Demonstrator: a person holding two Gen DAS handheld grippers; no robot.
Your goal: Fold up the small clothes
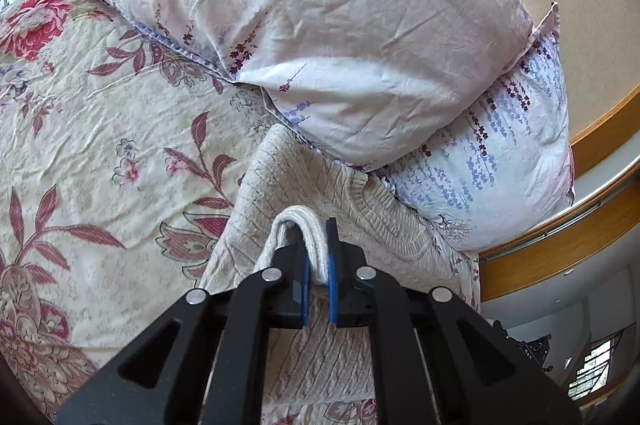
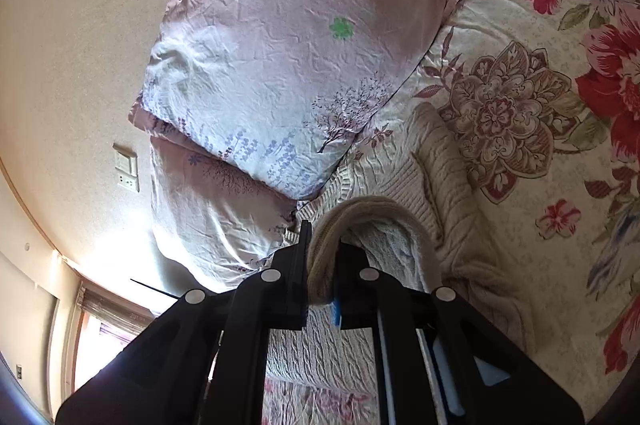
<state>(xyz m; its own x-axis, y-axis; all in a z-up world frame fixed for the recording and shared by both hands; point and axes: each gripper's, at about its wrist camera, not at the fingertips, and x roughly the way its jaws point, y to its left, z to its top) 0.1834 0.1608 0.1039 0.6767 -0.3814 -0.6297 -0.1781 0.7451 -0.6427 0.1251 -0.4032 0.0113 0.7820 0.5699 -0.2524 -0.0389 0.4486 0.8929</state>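
A beige cable-knit sweater [image 1: 320, 193] lies on the floral bedspread, its far end against the pillows. My left gripper [image 1: 316, 265] is shut on a rolled edge of the sweater, which bulges up as a loop between the blue pads. In the right wrist view the same sweater [image 2: 404, 181] stretches ahead, and my right gripper [image 2: 322, 265] is shut on a thick fold of its knit edge. Both held edges are lifted off the bed, with the rest of the knit hanging below the jaws.
Two pale lavender-print pillows [image 1: 320, 25] are stacked at the head of the bed, close ahead of the sweater. The floral bedspread [image 1: 100, 129] spreads to the left. A wooden headboard edge [image 1: 560, 253] and a beige wall with a socket plate [image 2: 127, 169] lie beyond.
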